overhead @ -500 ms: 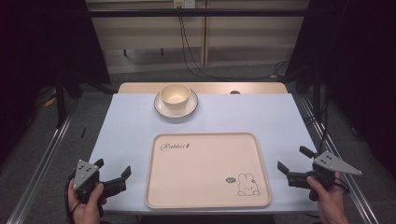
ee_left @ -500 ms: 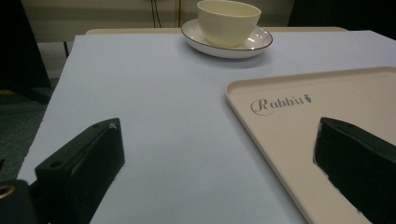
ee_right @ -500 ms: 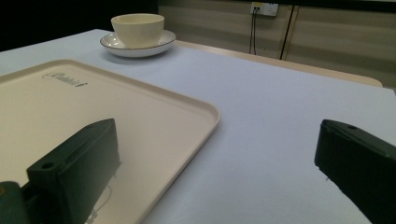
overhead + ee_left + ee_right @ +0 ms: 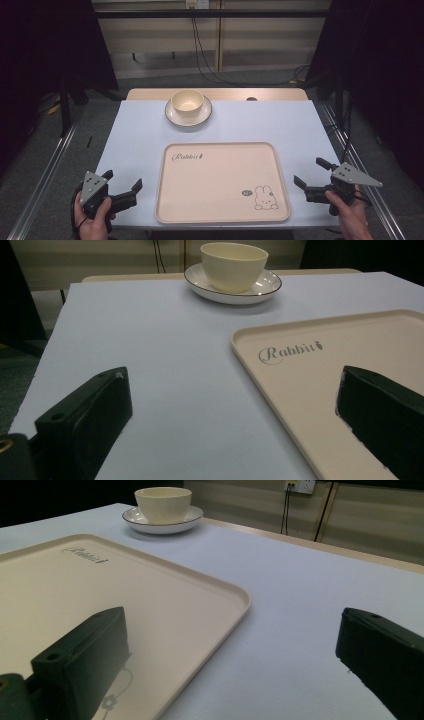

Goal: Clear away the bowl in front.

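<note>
We see cream tray (image 4: 222, 182) at near middle of table (image 4: 140, 135), with "Rabbit" lettering and small rabbit drawing (image 4: 264, 198) on it. Cream bowl (image 4: 187, 102) sits upright in white saucer (image 4: 188, 116) near far edge, well apart from tray. We hold left gripper (image 4: 122, 189) beside tray's left edge, jaws apart, nothing between. We hold right gripper (image 4: 310, 172) beside tray's right edge, jaws apart too, nothing gripped. Both hover low over table.

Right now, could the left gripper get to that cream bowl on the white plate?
Probably yes. The left gripper is open, and bare tabletop lies between it and the cream bowl on its white dark-rimmed plate. It is a long forward stretch, though.
</note>
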A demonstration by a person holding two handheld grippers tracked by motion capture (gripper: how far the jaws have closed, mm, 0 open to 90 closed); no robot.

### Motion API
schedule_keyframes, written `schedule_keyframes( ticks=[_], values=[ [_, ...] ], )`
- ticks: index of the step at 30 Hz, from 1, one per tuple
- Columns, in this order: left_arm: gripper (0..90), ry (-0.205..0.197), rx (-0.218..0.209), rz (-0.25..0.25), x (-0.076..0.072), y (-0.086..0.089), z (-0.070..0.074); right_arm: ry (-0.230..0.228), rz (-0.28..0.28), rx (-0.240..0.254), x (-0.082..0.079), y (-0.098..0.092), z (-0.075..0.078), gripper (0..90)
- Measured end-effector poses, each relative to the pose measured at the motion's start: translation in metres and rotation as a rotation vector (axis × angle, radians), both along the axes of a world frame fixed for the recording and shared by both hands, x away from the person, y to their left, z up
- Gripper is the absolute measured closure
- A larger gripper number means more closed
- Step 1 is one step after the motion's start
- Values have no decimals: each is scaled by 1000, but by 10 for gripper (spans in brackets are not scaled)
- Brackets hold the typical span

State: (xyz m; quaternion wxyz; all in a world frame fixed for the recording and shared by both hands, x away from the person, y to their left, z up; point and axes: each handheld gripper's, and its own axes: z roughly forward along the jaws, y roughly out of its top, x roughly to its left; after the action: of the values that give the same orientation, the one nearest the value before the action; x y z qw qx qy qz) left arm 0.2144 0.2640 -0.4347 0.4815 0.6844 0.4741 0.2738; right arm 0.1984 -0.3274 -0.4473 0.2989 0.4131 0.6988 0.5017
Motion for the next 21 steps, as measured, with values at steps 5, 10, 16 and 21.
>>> schedule_keyframes(
  ticks=[5, 10, 16, 21],
  values=[
    [28, -3, -20, 19, 3, -5, 1, -3, -2, 0, 0, 0, 0, 8],
    [20, -3, -20, -20, 10, -13, 2, -9, 3, 3, 0, -1, 1, 8],
    [21, 1, -7, -49, 17, -20, 5, -11, 7, 5, 1, 0, 0, 7],
    [20, 12, -20, -52, 22, -23, 6, -8, 4, 5, 1, 0, 0, 7]
  ],
)
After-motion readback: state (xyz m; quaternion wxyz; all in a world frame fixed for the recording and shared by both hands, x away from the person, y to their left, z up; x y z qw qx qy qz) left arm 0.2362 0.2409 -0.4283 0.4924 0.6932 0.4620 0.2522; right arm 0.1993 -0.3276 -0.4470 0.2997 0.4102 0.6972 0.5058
